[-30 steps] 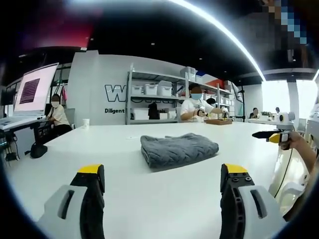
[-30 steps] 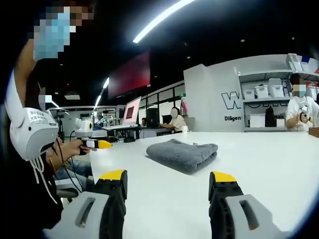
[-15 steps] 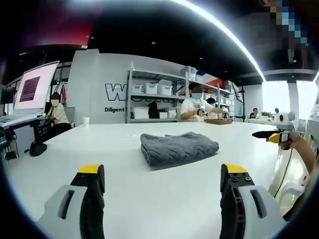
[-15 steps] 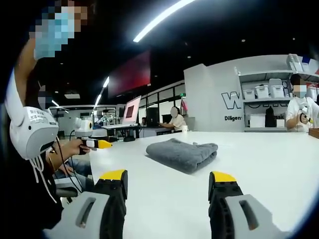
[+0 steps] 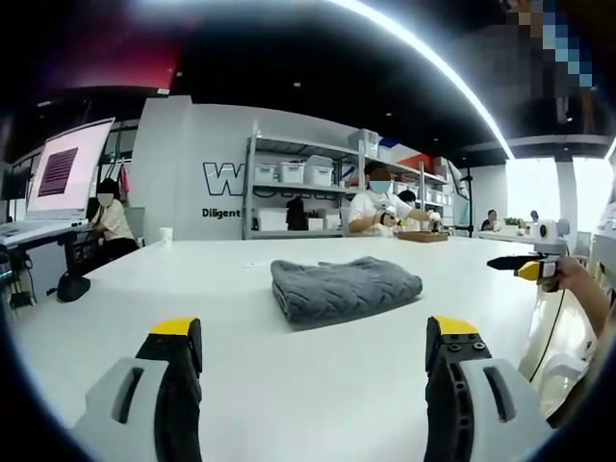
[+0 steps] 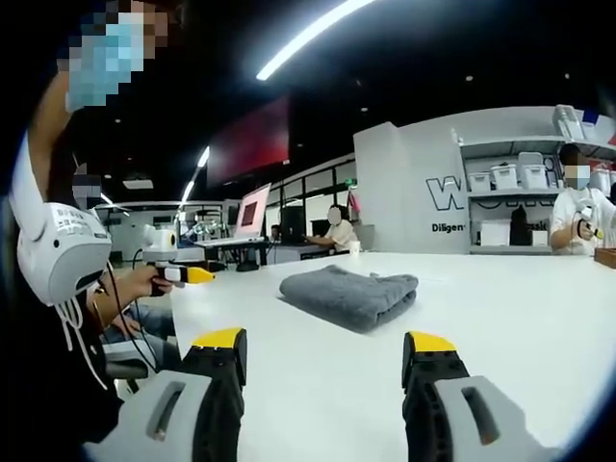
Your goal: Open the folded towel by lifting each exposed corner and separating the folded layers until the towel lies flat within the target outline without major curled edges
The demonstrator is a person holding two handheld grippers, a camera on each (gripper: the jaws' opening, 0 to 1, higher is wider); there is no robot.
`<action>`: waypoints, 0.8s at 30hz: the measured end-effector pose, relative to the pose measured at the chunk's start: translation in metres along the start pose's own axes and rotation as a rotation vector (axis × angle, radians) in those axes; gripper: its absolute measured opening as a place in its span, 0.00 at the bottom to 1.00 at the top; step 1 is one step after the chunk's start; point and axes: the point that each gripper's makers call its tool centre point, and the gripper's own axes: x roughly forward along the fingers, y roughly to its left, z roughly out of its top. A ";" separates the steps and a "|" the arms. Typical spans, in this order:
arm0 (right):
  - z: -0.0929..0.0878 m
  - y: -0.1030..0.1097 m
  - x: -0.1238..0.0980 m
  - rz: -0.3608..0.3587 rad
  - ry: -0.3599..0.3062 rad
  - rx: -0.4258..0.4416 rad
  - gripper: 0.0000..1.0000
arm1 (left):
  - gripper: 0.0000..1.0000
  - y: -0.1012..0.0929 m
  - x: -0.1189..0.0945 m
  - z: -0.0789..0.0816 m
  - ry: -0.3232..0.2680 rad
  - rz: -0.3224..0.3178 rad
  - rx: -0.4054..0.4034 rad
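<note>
A folded grey knitted towel [image 5: 342, 287] lies on the white table [image 5: 289, 385], ahead of both grippers. My left gripper [image 5: 313, 361] is open and low over the table's near edge, well short of the towel, nothing between its jaws. In the right gripper view the same towel [image 6: 348, 296] lies a little left of centre, and my right gripper [image 6: 327, 371] is open and apart from it. The right gripper's yellow tip [image 5: 525, 265] comes in at the right of the left gripper view; the left gripper's tip [image 6: 192, 276] shows at the left of the right gripper view.
A person in a white top [image 5: 378, 205] works at the table's far side before shelves of bins [image 5: 298, 178]. A paper cup [image 5: 166, 238] stands far back left. Another person sits by a monitor [image 5: 67, 173]. The holder's body and white headset [image 6: 58, 255] are at left.
The right gripper view has shifted very slightly, so the towel sits a touch further left. Nothing on the table has moved.
</note>
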 end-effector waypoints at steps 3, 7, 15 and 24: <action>0.001 -0.001 0.000 -0.005 0.002 -0.004 0.66 | 0.95 0.000 0.000 0.001 -0.001 0.002 0.003; 0.003 -0.003 -0.002 -0.021 0.000 -0.014 0.66 | 0.95 0.000 -0.001 0.004 -0.008 0.002 0.004; 0.003 -0.009 0.000 -0.020 0.019 -0.029 0.65 | 0.95 0.002 0.003 0.005 0.001 -0.007 0.022; 0.008 -0.014 0.012 0.014 0.042 -0.058 0.64 | 0.94 0.007 0.010 0.011 0.008 -0.019 0.078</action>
